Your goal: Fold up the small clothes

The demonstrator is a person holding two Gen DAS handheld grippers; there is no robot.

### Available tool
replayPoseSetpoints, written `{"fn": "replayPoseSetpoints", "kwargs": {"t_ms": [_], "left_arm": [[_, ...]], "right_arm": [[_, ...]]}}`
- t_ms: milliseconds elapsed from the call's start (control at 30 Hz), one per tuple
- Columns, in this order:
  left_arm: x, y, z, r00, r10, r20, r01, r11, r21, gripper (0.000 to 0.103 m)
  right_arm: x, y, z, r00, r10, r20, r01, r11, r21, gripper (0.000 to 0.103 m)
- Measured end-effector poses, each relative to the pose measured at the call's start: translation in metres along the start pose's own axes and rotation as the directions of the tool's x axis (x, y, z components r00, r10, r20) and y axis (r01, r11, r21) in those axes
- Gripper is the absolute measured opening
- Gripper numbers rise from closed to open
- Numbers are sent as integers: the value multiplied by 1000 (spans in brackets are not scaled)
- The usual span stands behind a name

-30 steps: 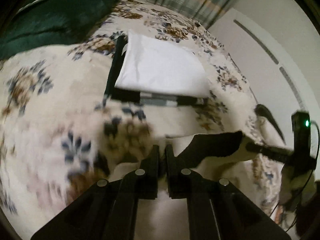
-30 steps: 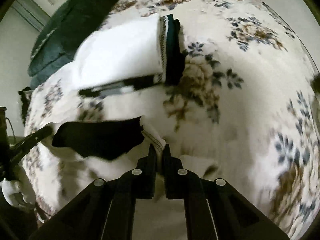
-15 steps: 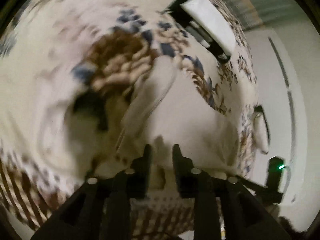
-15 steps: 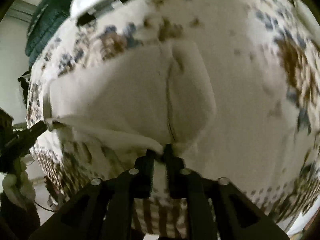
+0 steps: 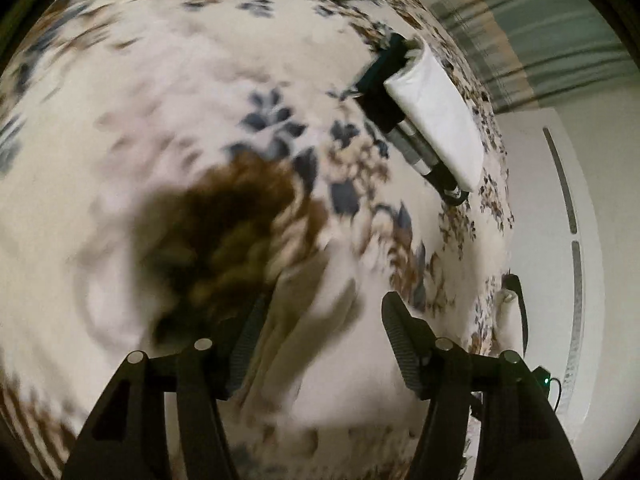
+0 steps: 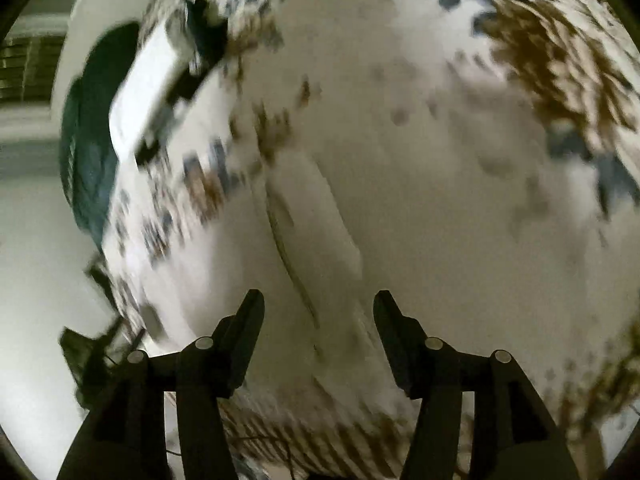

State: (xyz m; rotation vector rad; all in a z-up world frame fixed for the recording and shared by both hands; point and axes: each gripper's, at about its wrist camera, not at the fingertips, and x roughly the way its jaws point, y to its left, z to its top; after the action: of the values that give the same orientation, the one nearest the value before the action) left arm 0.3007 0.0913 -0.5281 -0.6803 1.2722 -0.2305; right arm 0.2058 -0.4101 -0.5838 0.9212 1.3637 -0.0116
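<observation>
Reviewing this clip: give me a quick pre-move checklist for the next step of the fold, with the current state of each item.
1. Left claw open, nothing pinched: ok.
2. Right claw open, nothing pinched: ok.
3. Cream garment lies on the floral blanket, between each claw's fingers: ok.
4. Garment fold neat, edges aligned: cannot tell, both views are motion-blurred.
5. Folded stack sits apart from the garment: ok.
6. Next grasp point on garment visible: cannot tell.

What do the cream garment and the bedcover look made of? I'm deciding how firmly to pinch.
Cream garment: seems soft knit cotton, matte, with a stitched seam and limp folds. Floral bedcover: looks plush fleece, matte; the blur leaves the pile uncertain.
</observation>
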Motion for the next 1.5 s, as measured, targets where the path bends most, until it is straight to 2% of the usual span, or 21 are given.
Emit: {"fn": "replayPoseSetpoints", "kwargs": {"t_ms": [67, 100, 133, 167, 200, 233, 333, 400, 500, 567, 633, 667, 800, 867, 933, 967, 1033, 1200, 1300, 1367, 1500], "left_arm": [[26, -5, 15, 999, 4, -46, -3, 1000, 29, 57], [36, -7, 19, 998, 15, -59, -13, 999, 38, 51], [43, -9, 21, 998, 4, -69, 0, 999, 52, 11], [46, -10, 21, 997, -1, -77, 5, 998, 59, 10], [44, -12, 21, 998, 0, -66, 4, 998, 63, 9], [39, -13, 20, 999, -14, -48, 17, 997, 72, 9], [37, -2, 22, 999, 3, -37, -1, 999, 53, 9], [41, 12, 23, 999, 2, -47, -2, 1000, 10, 10], [42, 25, 21, 988, -115, -99, 106, 990, -89, 19], [28, 28, 13, 985, -146, -91, 135, 984, -116, 31], [11, 31, 0, 985, -158, -70, 147, 980, -137, 62], [4, 33, -7, 986, -158, -57, 149, 978, -145, 63], [5, 36, -33, 987, -123, -100, 109, 985, -137, 63], [12, 31, -43, 990, -93, -107, 80, 990, -116, 58], [13, 22, -48, 989, -110, -98, 101, 990, -94, 3], [13, 16, -49, 991, -91, -102, 83, 993, -79, 2], [1, 9, -53, 993, -100, -61, 95, 992, -80, 2], [-25, 12, -59, 985, -171, -25, 164, 970, -178, 2], [-27, 19, -62, 990, -137, -39, 128, 975, -181, 3], [-12, 28, -66, 992, -84, -92, 66, 982, -180, 4], [11, 52, -77, 973, -95, -212, 44, 971, -233, 11]], "right_arm": [[15, 1, 17, 1000, 21, -10, -21, 999, 41, 59], [21, -1, 22, 1000, 27, -14, -26, 998, 65, 59], [28, 0, 28, 999, 39, -23, -37, 996, 84, 51], [33, 2, 32, 998, 52, -22, -50, 994, 92, 39], [38, 6, 36, 999, 24, -25, -21, 996, 90, 10], [38, 8, 40, 1000, 11, -17, -10, 996, 85, 7], [32, 10, 51, 999, -19, 51, 14, 996, 92, 6], [36, 4, 61, 997, -56, 55, 49, 992, 119, 6], [41, 6, 64, 999, -46, 0, 46, 993, 110, 8], [32, 8, 58, 999, -52, -14, 53, 993, 106, 20], [17, 4, 47, 999, -42, -7, 42, 992, 116, 48], [9, 0, 39, 999, -42, -3, 42, 992, 122, 51], [4, -8, 1, 998, -14, -62, 23, 989, 144, 51], [12, -10, -12, 995, 6, -104, 10, 988, 151, 51], [24, -10, -23, 992, 12, -129, 9, 987, 160, 51], [27, -9, -28, 992, 17, -127, 4, 987, 163, 46], [25, -2, -33, 996, -16, -85, 28, 990, 139, 4], [0, 7, -41, 997, -69, -27, 72, 992, 101, 4], [-10, 2, -43, 994, -95, -47, 99, 991, 88, 4], [-7, -4, -42, 990, -127, -66, 132, 988, 82, 4], [13, -14, -38, 974, -179, -137, 189, 980, 61, 7]]}}
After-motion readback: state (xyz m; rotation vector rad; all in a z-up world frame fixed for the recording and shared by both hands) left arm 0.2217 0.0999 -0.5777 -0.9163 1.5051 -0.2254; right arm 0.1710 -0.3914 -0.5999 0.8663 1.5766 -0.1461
